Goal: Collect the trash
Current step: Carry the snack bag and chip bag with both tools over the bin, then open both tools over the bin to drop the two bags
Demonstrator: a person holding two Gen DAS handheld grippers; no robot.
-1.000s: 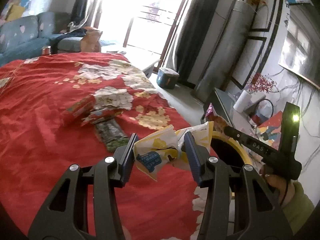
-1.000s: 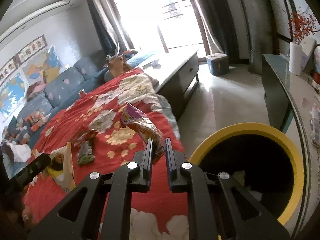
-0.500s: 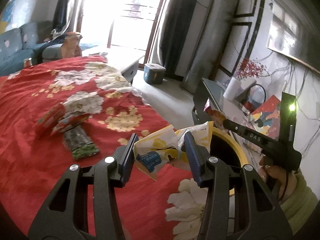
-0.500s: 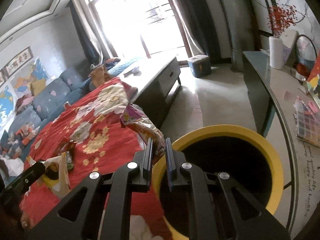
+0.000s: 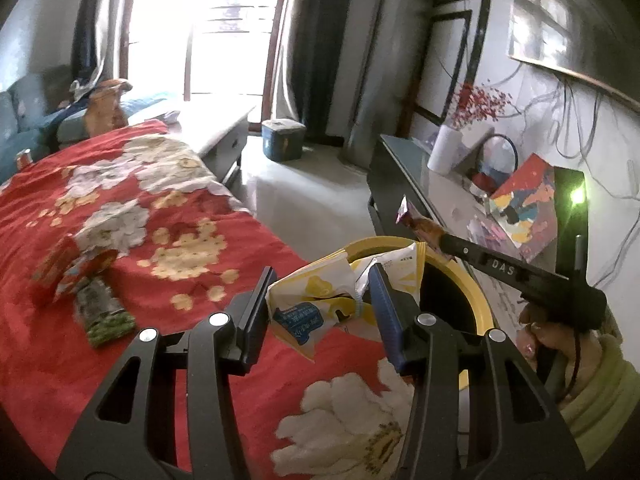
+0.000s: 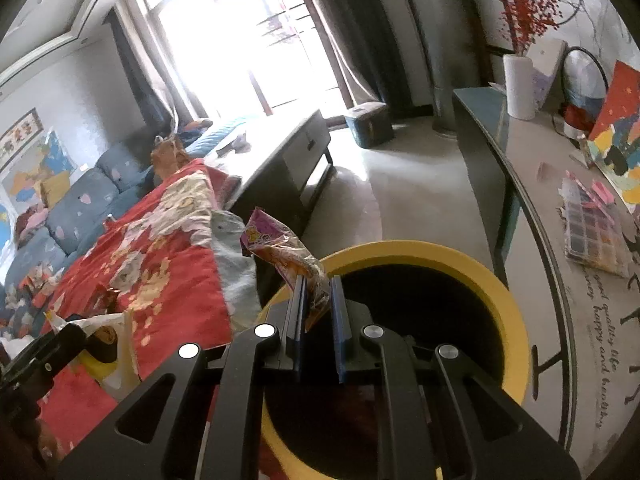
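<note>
My left gripper [image 5: 320, 280] is shut on a crumpled yellow and white snack bag [image 5: 316, 300], held over the red blanket just short of the yellow-rimmed bin [image 5: 478, 296]. My right gripper [image 6: 318, 292] is shut on a purple and orange wrapper [image 6: 280, 248], held above the near rim of the bin [image 6: 496, 292]. The right gripper and its wrapper [image 5: 418, 226] also show over the bin in the left wrist view. The yellow bag [image 6: 106, 340] shows at lower left in the right wrist view.
A red wrapper [image 5: 60, 272] and a green packet [image 5: 104, 312] lie on the red flowered blanket [image 5: 168, 216]. A grey side table [image 6: 560, 248] with a paper roll, a basket and cards stands right of the bin. A low cabinet [image 6: 280, 168] and a blue box [image 5: 282, 140] stand beyond.
Both grippers have moved right toward the bin with their trash. The right gripper went from over the blanket to above the bin's rim. The left gripper neared the rim.
</note>
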